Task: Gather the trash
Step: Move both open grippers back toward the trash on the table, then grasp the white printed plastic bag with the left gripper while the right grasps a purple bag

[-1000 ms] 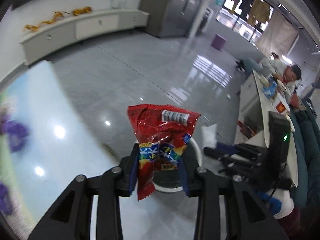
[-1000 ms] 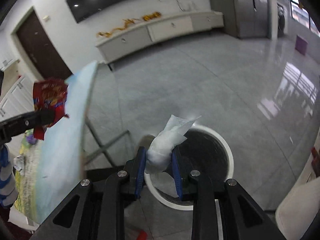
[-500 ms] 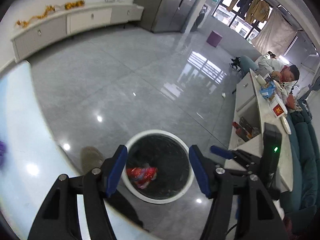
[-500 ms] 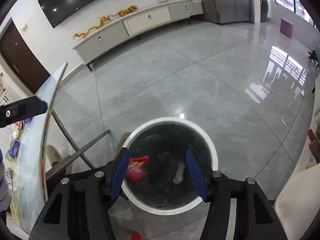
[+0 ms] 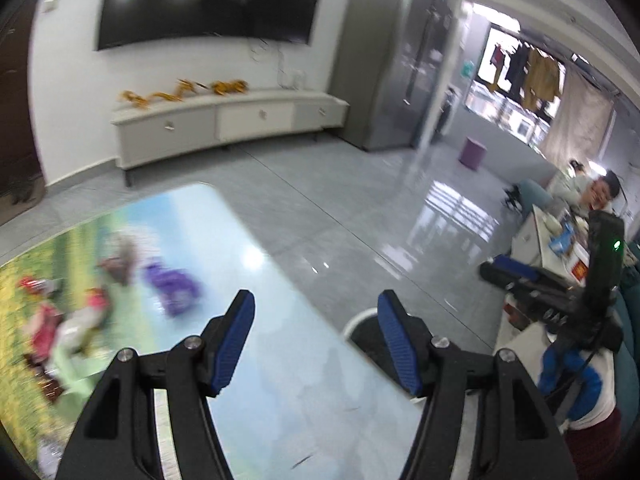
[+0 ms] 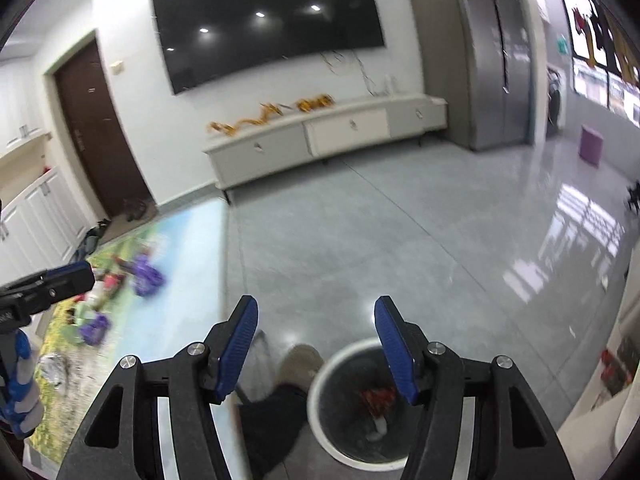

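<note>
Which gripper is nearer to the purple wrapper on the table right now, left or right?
Left. The left gripper hangs open over the table, with the purple wrapper just ahead-left. The right gripper is open off the table's edge, above the trash bin.

A round white-rimmed bin (image 6: 320, 408) with a dark liner stood on the floor, holding a crumpled red wrapper (image 6: 374, 396) and a white tissue (image 6: 380, 426). More trash lay on the table: purple wrappers (image 5: 174, 286) and red ones (image 5: 44, 320), blurred.
</note>
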Available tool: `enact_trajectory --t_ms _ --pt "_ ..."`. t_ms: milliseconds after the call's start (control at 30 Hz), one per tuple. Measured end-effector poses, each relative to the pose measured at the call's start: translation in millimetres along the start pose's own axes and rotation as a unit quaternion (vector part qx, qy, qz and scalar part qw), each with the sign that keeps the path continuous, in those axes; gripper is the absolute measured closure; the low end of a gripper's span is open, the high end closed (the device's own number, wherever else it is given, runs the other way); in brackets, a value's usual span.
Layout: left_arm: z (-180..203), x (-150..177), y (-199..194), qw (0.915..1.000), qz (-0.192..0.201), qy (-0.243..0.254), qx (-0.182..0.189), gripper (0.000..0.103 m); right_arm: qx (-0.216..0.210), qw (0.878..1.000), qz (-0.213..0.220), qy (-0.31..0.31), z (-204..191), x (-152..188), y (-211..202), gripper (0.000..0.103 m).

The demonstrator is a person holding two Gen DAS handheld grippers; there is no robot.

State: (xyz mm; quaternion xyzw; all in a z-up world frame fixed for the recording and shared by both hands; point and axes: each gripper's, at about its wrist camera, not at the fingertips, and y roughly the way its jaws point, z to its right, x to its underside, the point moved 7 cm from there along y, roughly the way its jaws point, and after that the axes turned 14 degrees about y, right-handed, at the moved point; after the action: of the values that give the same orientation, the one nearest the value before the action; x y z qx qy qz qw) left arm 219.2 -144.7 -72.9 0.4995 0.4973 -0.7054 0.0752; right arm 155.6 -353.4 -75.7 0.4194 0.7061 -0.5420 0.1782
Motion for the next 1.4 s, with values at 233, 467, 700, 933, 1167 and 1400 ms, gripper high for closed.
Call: enact_trajectory --t_ms 233,467,700,933,1167,1400 --pt "-98 45 -99 0.9924 0.035 -0.052 -0.106 0.026 -0.051 0.998 0.027 -0.037 -79 -10 -22 0.041" --pt "-169 94 -172 0.9744 0.055 -0.103 -0.192 0.026 -0.094 0.994 0.013 -0.063 -138 -1 -13 0.041" --pt "-214 152 -198 0.9586 0.039 -0.155 -0.236 0.024 -0.121 0.988 -0.002 -0.096 -184 13 1 0.039" --pt "-205 206 -150 0.9582 -0.016 -0.197 -0.207 0.024 -0.142 0.981 -0.062 -0.121 -217 47 44 0.038" --pt "-178 234 -117 0.9626 -0.055 -0.173 -0.201 0.024 -0.16 0.969 -0.12 -0.147 -247 84 85 0.038" --pt "-190 247 -92 0.9588 -0.081 -0.193 -0.192 0.024 -0.18 0.954 -0.17 -0.169 -270 117 116 0.038"
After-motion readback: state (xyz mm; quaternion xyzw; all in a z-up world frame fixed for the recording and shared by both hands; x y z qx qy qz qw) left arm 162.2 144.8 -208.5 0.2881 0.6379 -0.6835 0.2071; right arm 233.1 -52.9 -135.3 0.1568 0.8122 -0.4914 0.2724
